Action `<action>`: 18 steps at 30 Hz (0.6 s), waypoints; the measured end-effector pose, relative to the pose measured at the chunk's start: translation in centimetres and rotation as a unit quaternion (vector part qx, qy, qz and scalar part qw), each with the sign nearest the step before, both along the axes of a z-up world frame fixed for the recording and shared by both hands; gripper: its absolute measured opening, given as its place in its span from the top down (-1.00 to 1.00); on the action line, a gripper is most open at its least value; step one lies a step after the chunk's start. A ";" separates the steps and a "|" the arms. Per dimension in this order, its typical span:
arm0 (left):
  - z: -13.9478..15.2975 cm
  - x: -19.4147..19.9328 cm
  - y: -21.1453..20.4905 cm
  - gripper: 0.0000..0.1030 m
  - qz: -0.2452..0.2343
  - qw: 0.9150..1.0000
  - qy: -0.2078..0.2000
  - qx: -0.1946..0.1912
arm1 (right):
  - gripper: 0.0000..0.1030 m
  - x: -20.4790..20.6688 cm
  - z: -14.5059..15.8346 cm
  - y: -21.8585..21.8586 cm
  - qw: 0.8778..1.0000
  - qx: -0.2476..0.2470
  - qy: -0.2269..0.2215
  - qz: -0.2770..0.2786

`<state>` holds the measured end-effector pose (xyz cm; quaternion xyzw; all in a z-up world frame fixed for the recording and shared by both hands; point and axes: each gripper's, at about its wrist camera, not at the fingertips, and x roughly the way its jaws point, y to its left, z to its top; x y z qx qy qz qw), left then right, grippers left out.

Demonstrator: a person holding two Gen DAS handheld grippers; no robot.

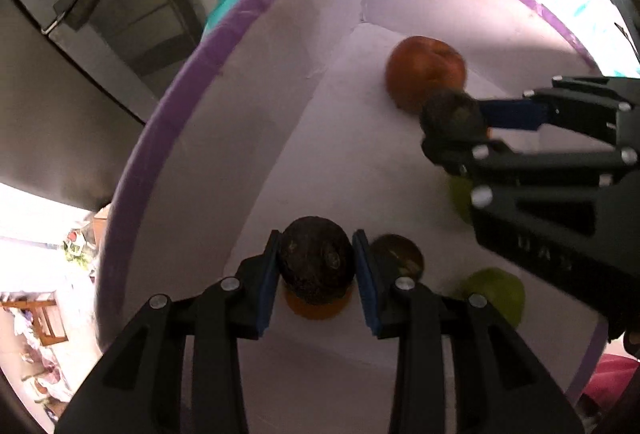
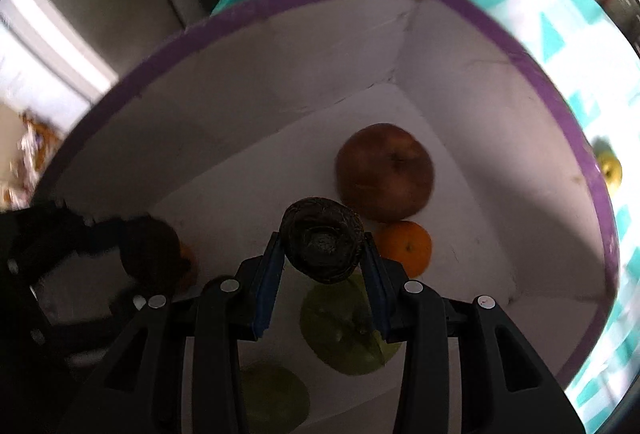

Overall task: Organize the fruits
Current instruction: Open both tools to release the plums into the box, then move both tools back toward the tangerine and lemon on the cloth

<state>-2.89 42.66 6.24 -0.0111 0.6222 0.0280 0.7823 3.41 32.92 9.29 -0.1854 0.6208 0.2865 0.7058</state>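
Both grippers hang inside a white box with a purple rim (image 1: 132, 170) (image 2: 568, 122). My left gripper (image 1: 316, 266) is shut on a dark avocado (image 1: 316, 258), held above an orange (image 1: 316, 308). My right gripper (image 2: 324, 254) is shut on a second dark avocado (image 2: 322, 246); it also shows in the left wrist view (image 1: 452, 114). On the box floor lie a red apple (image 2: 384, 172) (image 1: 424, 72), an orange (image 2: 406, 246), green fruits (image 2: 344, 330) (image 1: 496, 294) and another dark fruit (image 1: 398, 254).
A teal and white checked cloth (image 2: 552, 34) covers the table around the box. A yellow-green fruit (image 2: 610, 170) lies on the cloth outside the box's right wall. A dark refrigerator (image 1: 100, 14) stands behind the box.
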 end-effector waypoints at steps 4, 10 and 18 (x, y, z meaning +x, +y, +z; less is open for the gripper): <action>-0.1 0.3 -0.2 0.30 0.002 1.000 0.004 -0.001 | 0.24 0.0 -1.5 0.2 0.999 -0.013 0.026 0.019; -0.6 0.5 -0.1 0.28 0.003 1.000 0.022 -0.008 | -0.03 0.5 -2.2 0.2 0.999 -0.007 0.050 0.014; -0.6 0.5 -0.2 0.12 0.003 0.999 0.029 -0.018 | -0.13 1.1 -2.3 0.0 0.998 -0.005 0.058 0.000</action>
